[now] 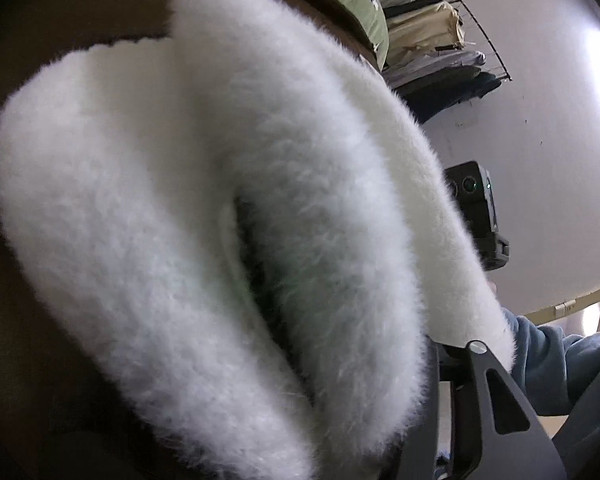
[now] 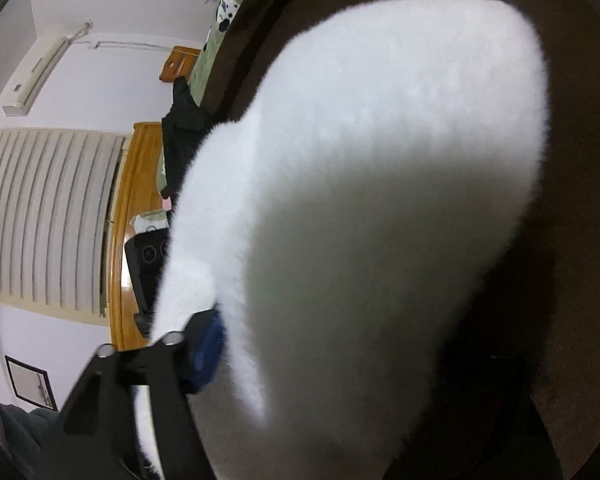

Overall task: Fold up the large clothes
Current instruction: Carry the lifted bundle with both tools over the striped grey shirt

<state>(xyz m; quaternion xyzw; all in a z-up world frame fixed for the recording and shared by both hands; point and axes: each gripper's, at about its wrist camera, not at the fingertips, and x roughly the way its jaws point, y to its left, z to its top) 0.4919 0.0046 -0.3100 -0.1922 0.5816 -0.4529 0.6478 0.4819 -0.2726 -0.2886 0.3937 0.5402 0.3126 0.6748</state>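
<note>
Left wrist view: one white fluffy garment [image 1: 204, 216], folded over on itself, filling the frame straight ahead of the left claw [image 1: 440, 392], long axis running up and away. One dark finger [image 1: 496, 392] visible at the garment's near edge; the other hidden under fur, so grip impossible to confirm. Brown bed surface [image 1: 32, 360] beneath.

Right wrist view: same garment [image 2: 380, 220], ahead and draped over the right claw [image 2: 204, 360]. Blue pad [image 2: 208, 350] pressed into the fur; apparently clamped on its near edge.
</note>
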